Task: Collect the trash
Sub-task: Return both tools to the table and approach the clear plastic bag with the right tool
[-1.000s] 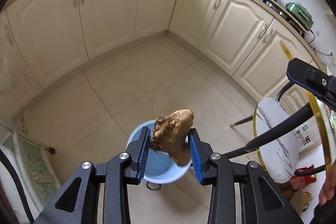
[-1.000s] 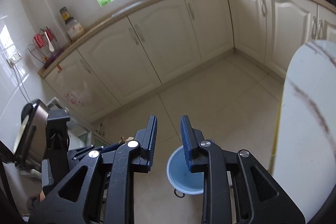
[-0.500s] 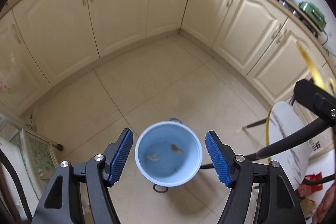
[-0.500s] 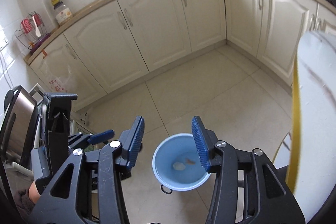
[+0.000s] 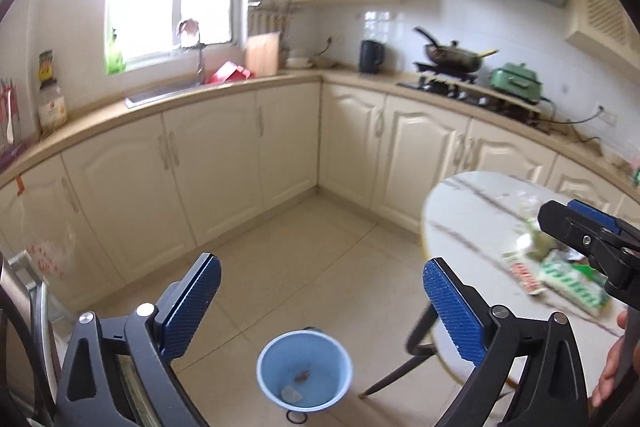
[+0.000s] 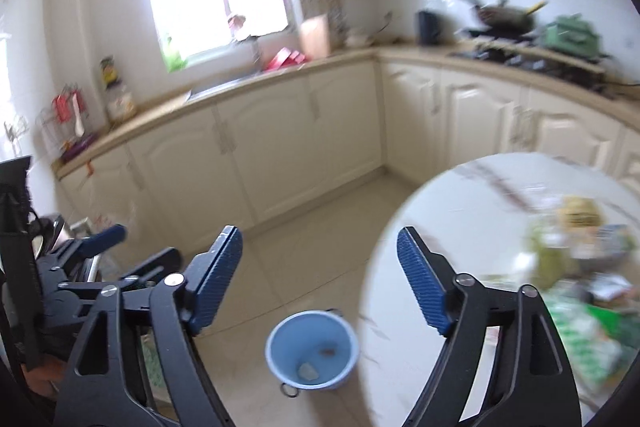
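Both grippers are empty and their jaws are opening, with nothing between the blue pads. Seen from the left gripper (image 5: pixel 320 301), the blue bucket (image 5: pixel 305 371) stands on the tiled floor below and just ahead of the jaws, with two small scraps (image 5: pixel 301 377) lying in its bottom. The right gripper (image 6: pixel 320 275) looks down on the same bucket, which sits below the gap between its fingers.

The remaining trash (image 6: pixel 576 267) lies on the round marble table (image 6: pixel 460 227), to the right of and beyond the right jaw; blur makes it hard to name, though green-and-white wrappers and a yellowish lump seem likely.

The step in hand looks like a return to the table for the next piece. To do it well, swing the right gripper over the nearest wrapper, keep the jaws wide until the pads straddle it, then close on a firm edge, not on loose film. Keep the left gripper clear of the right one's path.
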`<action>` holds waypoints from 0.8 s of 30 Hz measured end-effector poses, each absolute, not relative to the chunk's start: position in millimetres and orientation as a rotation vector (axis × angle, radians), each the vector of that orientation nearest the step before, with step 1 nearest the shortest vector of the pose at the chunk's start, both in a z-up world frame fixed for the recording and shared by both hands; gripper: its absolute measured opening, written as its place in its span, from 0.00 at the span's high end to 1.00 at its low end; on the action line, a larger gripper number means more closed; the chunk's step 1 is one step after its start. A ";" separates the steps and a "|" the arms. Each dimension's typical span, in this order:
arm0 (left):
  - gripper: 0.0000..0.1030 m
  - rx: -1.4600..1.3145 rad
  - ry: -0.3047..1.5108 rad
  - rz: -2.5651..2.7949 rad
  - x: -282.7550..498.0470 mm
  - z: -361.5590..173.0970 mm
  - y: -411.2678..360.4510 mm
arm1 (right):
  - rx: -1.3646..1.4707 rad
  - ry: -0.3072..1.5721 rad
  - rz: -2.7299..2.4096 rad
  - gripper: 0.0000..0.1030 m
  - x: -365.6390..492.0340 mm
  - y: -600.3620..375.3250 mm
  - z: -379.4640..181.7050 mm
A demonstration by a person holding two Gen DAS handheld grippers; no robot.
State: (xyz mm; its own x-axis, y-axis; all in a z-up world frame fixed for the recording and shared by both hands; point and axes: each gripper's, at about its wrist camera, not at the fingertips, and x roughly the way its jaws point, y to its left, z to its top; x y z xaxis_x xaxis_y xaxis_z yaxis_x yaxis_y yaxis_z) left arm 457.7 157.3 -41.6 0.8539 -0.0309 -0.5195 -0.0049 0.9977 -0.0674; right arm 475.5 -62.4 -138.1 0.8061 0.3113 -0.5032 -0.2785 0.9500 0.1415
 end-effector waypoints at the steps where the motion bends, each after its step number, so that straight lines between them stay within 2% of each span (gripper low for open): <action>1: 0.01 -0.062 0.535 -0.035 448.6 -40.2 142.1 | 0.068 0.537 0.289 0.17 463.2 -78.4 -132.0; 4: 0.01 -0.040 0.506 -0.088 420.6 -33.5 114.5 | 0.082 0.507 0.207 0.10 427.7 -124.1 -115.1; 5: 0.01 -0.034 0.494 -0.103 389.5 -34.4 114.2 | 0.083 0.500 0.172 0.07 416.0 -141.2 -111.3; 10: 0.01 0.014 0.456 -0.170 303.7 -42.7 83.5 | 0.123 0.490 0.028 0.06 369.1 -231.1 -101.2; 13: 0.01 0.064 0.467 -0.206 283.3 -47.8 44.7 | 0.141 0.514 -0.052 0.06 351.0 -279.9 -110.6; 19: 0.01 0.130 0.534 -0.232 304.4 -48.4 -29.6 | 0.106 0.667 -0.191 0.04 359.4 -362.5 -156.3; 24: 0.01 0.150 0.589 -0.208 346.8 -47.9 -51.9 | 0.106 0.808 -0.213 0.04 395.2 -406.6 -207.4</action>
State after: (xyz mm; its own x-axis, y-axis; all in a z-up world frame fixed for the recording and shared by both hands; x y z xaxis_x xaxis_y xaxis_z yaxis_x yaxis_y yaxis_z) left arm 346.8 -51.9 -47.9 0.8113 -0.1518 -0.5645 0.2370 0.9682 0.0803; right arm 395.2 -406.6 -207.4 0.6710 -0.1481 -0.7265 0.2287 0.9734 0.0128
